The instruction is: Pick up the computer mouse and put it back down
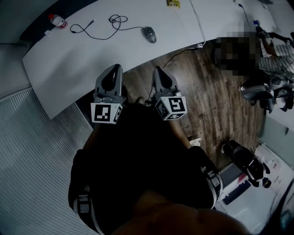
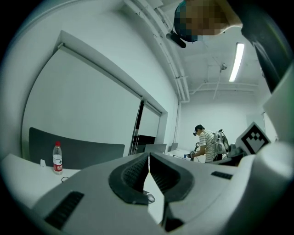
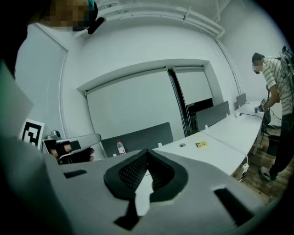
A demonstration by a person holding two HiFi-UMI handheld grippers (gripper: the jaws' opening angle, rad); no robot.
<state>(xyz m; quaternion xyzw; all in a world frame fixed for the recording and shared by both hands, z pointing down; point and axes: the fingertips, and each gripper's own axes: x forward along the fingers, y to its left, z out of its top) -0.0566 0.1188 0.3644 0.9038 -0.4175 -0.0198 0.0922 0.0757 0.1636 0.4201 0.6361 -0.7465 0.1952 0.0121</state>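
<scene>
The grey computer mouse [image 1: 149, 34] lies on the long white desk [image 1: 69, 59], with its black cable [image 1: 98, 27] looping off to the left. Both grippers hang in front of the desk's near edge, well short of the mouse. My left gripper [image 1: 116, 68] is shut with nothing in it, and so is my right gripper [image 1: 158, 69]. In the left gripper view the jaws [image 2: 149, 158] meet at their tips, and a bit of the mouse [image 2: 149, 198] shows in the gap under them. In the right gripper view the jaws [image 3: 147, 153] are also pressed together and empty.
A water bottle [image 1: 57, 20] with a red cap stands at the desk's far left end. A small yellow item [image 1: 173, 3] lies farther along the desk. Another person [image 3: 275, 92] stands at the desk's right end, near office chairs [image 1: 268, 92]. Wooden floor [image 1: 206, 105] lies below the desk.
</scene>
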